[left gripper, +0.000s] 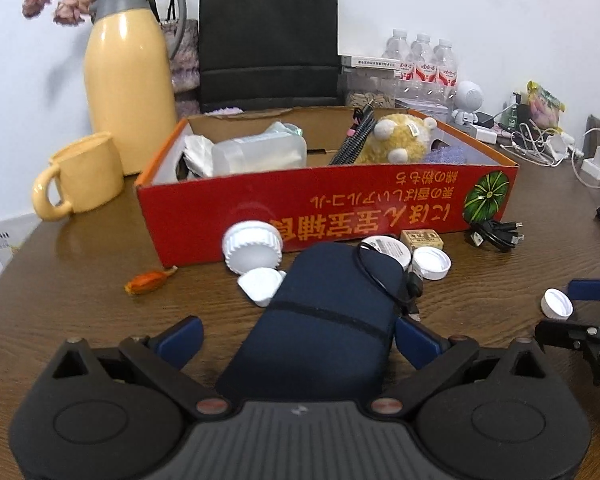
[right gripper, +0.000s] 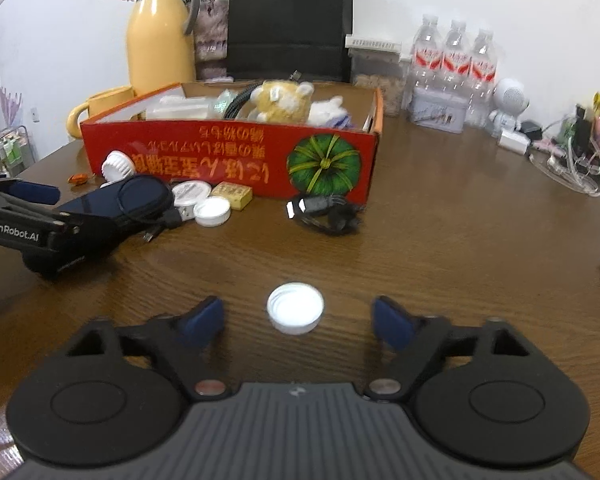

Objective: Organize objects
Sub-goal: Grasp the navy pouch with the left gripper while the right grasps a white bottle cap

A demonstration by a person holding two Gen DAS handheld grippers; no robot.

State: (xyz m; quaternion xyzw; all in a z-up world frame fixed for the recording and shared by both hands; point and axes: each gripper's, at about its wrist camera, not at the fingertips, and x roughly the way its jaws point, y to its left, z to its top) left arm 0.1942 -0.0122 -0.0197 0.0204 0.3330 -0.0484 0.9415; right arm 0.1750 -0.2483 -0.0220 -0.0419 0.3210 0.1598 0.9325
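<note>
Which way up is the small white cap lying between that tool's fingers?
Open side up: the small white plastic cap shows its raised rim and hollow inside, resting on the wooden table.

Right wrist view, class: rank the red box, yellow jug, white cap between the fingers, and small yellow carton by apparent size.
1. Red box
2. Yellow jug
3. White cap, though nearness to the camera enlarges it
4. Yellow carton

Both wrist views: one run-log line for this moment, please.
left gripper: open around dark blue power bank | right gripper: open, straddling white plastic bottle cap | red cardboard box: partly filled
</note>
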